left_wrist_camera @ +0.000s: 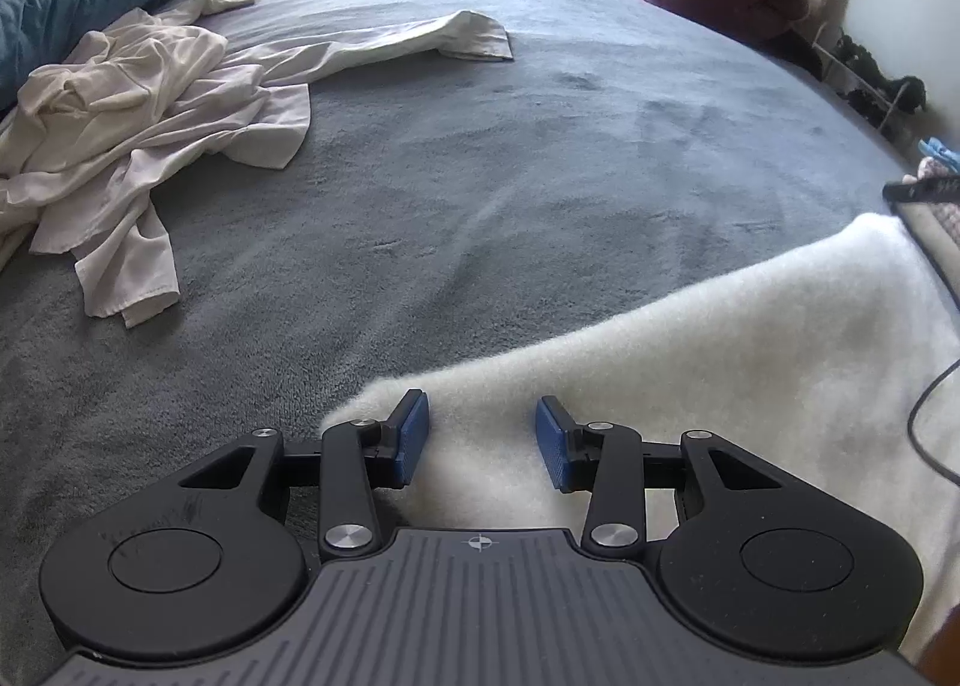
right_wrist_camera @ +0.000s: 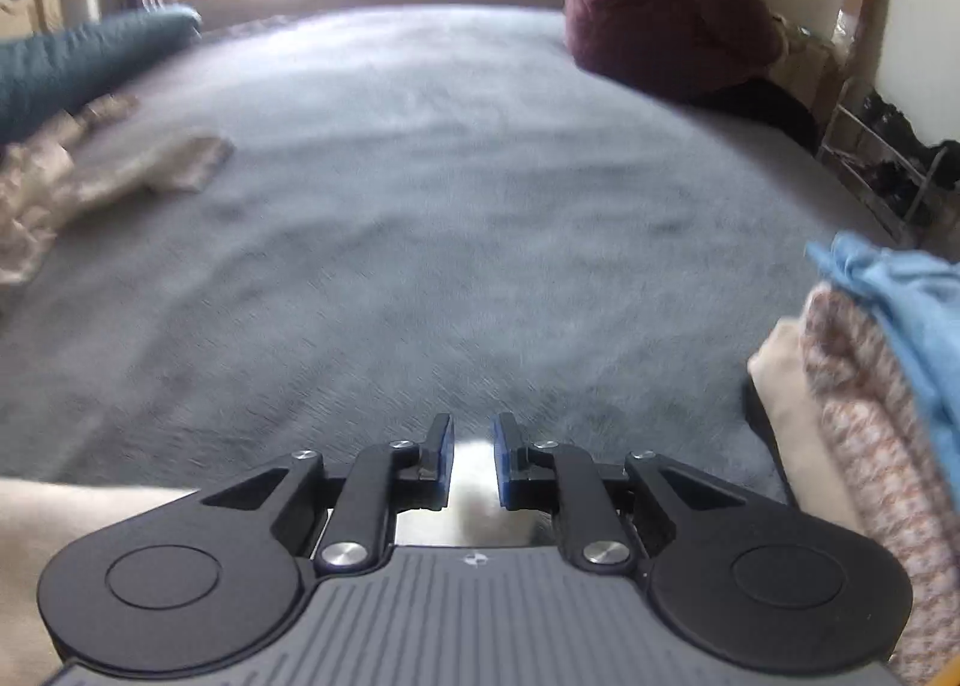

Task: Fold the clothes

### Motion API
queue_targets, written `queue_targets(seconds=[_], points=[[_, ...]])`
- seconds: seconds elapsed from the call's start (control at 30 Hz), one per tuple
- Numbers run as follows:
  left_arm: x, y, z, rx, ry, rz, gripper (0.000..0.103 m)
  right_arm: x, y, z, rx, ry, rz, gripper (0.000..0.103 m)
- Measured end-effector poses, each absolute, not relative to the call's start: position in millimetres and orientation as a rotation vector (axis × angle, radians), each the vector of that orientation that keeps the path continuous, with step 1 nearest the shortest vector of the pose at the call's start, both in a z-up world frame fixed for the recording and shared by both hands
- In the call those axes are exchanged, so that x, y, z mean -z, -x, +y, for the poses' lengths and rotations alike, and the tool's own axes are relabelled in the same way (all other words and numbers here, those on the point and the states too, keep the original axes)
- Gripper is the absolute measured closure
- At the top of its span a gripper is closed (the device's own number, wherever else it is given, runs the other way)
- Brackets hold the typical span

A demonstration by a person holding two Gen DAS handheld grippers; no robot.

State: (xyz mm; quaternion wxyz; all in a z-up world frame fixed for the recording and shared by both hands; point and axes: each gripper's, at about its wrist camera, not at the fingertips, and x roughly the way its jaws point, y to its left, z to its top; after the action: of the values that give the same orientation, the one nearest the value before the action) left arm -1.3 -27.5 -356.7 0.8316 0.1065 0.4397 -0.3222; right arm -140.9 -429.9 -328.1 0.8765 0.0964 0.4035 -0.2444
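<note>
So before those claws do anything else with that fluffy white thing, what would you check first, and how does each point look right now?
1. Right claw gripping the fluffy white garment: ok, white fleece sits between its nearly closed pads.
2. Left claw gripping it too: not ok, pads stand apart over the fleece.
3. Free room on the grey bedspread ahead: ok.
4. Crumpled cream garment out of the way: ok, far left.
5. Stack of folded clothes clear of the right claw: ok, close beside it.
6. Garment lying flat: cannot tell.

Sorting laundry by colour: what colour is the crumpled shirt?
Off-white; the crumpled shirt shows best in the left wrist view.
</note>
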Motion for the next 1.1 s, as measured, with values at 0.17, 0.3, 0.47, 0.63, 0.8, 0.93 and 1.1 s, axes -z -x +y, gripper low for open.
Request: queue_targets(seconds=[0.17,0.3,0.47,0.63,0.8,0.93,1.1], points=[[357.4,4.2,-32.4,0.673,-0.261,0.923,0.063,359.2,139.2,-435.1,0.522,-0.171,0.939,0.09],[342.7,11.1,-34.5,0.665,-0.285,0.905,0.063,339.4,154.4,-438.6,0.52,-0.216,0.882,0.089],[321.2,31.5,-35.8,0.685,-0.277,0.898,0.063,301.5,186.1,-418.4,0.384,-0.206,0.885,0.089],[340.7,48.0,-45.0,0.686,-0.273,1.011,0.063,342.2,200.1,-417.1,0.333,-0.189,1.04,0.089],[331.9,58.6,-48.5,0.662,-0.328,0.997,0.063,332.1,214.9,-422.4,0.315,-0.225,1.014,0.089],[315.5,80.7,-47.3,0.711,-0.337,0.999,0.063,302.9,245.2,-402.5,0.228,-0.192,0.993,0.088],[336.6,111.8,-61.7,0.745,-0.405,1.056,0.063,325.9,264.7,-373.0,0.114,-0.139,1.086,0.088]])
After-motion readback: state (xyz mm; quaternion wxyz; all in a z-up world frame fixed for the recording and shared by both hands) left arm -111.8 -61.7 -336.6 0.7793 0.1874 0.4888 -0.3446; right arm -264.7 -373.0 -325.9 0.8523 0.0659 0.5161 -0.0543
